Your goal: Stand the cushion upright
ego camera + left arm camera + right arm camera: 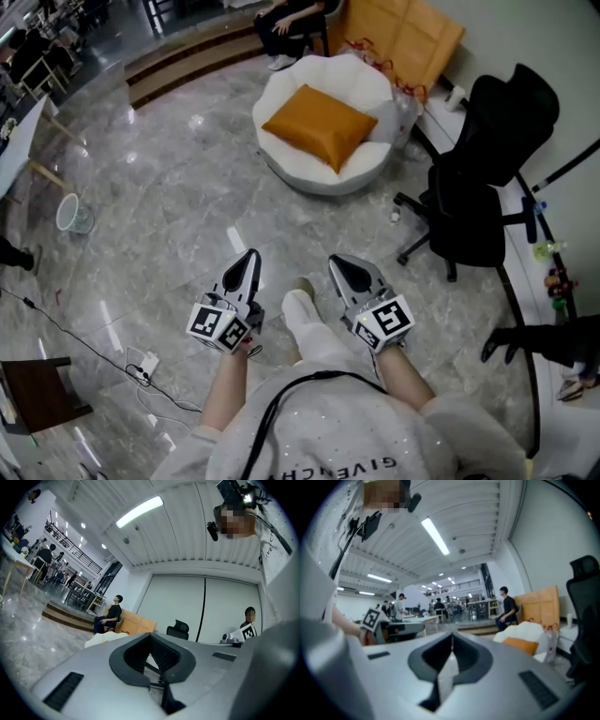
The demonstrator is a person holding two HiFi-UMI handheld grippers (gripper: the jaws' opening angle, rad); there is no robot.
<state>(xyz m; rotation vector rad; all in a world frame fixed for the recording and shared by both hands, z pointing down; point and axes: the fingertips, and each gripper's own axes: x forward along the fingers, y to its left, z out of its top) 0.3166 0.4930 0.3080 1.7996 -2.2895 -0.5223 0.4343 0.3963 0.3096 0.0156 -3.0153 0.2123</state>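
An orange cushion (321, 125) lies flat on the seat of a round white armchair (309, 169) at the far side of the floor. In the right gripper view the orange cushion (521, 645) shows low at the right on the white armchair (528, 631). My left gripper (251, 256) and right gripper (339, 264) are held side by side well short of the chair, both pointing toward it. Each is shut with nothing between its jaws. In the left gripper view the armchair (105, 638) peeks over the gripper body and the cushion is hidden.
A black office chair (483, 178) stands right of the armchair. An orange sofa (403, 36) lies behind it, with a seated person (286, 21) beside it. A white bucket (73, 214) sits at the left, a cable and power strip (141, 366) near my feet.
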